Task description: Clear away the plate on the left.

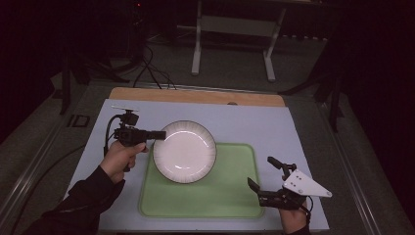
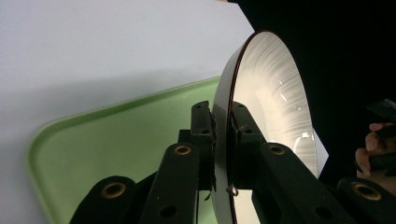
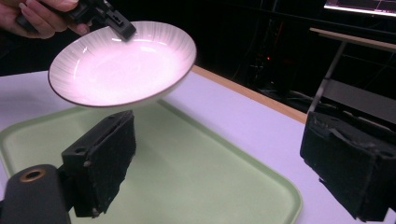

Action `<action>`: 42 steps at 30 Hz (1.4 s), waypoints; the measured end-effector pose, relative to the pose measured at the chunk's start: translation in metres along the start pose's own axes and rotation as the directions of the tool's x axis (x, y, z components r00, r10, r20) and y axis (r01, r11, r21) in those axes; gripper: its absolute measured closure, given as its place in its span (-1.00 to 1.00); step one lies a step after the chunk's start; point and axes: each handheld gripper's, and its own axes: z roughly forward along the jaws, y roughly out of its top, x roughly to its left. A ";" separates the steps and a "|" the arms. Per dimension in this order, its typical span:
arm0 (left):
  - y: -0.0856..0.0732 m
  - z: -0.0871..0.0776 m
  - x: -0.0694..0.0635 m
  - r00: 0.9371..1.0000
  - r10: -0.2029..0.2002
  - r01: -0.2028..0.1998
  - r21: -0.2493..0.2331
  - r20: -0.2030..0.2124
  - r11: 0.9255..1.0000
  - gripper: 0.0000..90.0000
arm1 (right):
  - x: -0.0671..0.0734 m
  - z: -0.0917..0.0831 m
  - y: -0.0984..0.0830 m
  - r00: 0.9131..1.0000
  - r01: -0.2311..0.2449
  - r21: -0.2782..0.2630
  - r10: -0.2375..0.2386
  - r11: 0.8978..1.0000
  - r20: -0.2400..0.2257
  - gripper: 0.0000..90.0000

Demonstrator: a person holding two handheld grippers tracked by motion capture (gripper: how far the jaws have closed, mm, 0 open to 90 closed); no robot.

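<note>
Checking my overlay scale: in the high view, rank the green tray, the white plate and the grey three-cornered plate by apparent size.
1. green tray, largest.
2. white plate; held above the tray by the left claw, so nearer the camera and somewhat enlarged.
3. grey three-cornered plate on the right claw, smallest.

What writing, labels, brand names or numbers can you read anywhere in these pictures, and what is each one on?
There is no readable text.
The white plate, clamped at its rim by the left gripper, carries only fine radial lines and a dark edge.
The green tray, the pale mat and the open right gripper with its grey plate are unmarked.
A small sign on the table's left edge is too small and dim to read.
</note>
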 end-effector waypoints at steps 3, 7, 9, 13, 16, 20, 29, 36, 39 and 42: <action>0.000 0.006 -0.005 1.000 -0.002 0.002 0.009 0.015 1.000 0.84 | 0.000 -0.001 0.000 1.000 -0.001 -0.002 0.001 1.000 0.001 -0.77; -0.002 0.014 -0.012 1.000 0.020 -0.021 0.034 0.023 0.999 0.84 | 0.000 -0.001 0.000 1.000 -0.003 -0.003 0.003 1.000 -0.001 -0.77; -0.003 0.018 -0.014 1.000 0.022 -0.023 0.040 0.021 0.999 0.84 | 0.000 -0.001 0.000 1.000 -0.002 -0.004 0.002 1.000 0.000 -0.77; -0.007 0.026 -0.013 1.000 0.005 -0.007 0.051 0.030 0.999 0.84 | 0.000 -0.001 0.000 1.000 -0.001 -0.007 0.001 1.000 0.000 -0.77; -0.009 0.032 -0.014 1.000 0.010 -0.011 0.055 0.028 0.998 0.84 | -0.001 -0.001 0.000 1.000 -0.004 -0.006 0.004 1.000 -0.001 -0.77; -0.012 0.040 -0.015 0.999 0.011 -0.013 0.070 0.031 0.997 0.84 | -0.001 0.000 0.000 1.000 -0.005 -0.005 0.005 1.000 -0.002 -0.77; -0.023 0.059 -0.011 1.000 0.007 -0.008 0.101 0.011 0.995 0.83 | -0.001 0.000 0.000 1.000 -0.004 -0.002 0.004 1.000 -0.003 -0.77; -0.028 0.068 -0.005 1.000 -0.002 0.004 0.127 -0.011 0.992 0.83 | -0.001 0.000 0.000 1.000 -0.003 -0.001 0.003 1.000 -0.004 -0.77; -0.031 0.071 0.000 1.000 -0.020 0.022 0.135 -0.017 0.991 0.83 | -0.001 0.001 0.000 1.000 -0.001 0.001 0.001 1.000 -0.005 -0.77; -0.033 0.076 0.003 0.999 -0.029 0.032 0.146 -0.023 0.989 0.83 | -0.001 0.001 -0.001 1.000 -0.004 0.003 0.004 1.000 -0.006 -0.77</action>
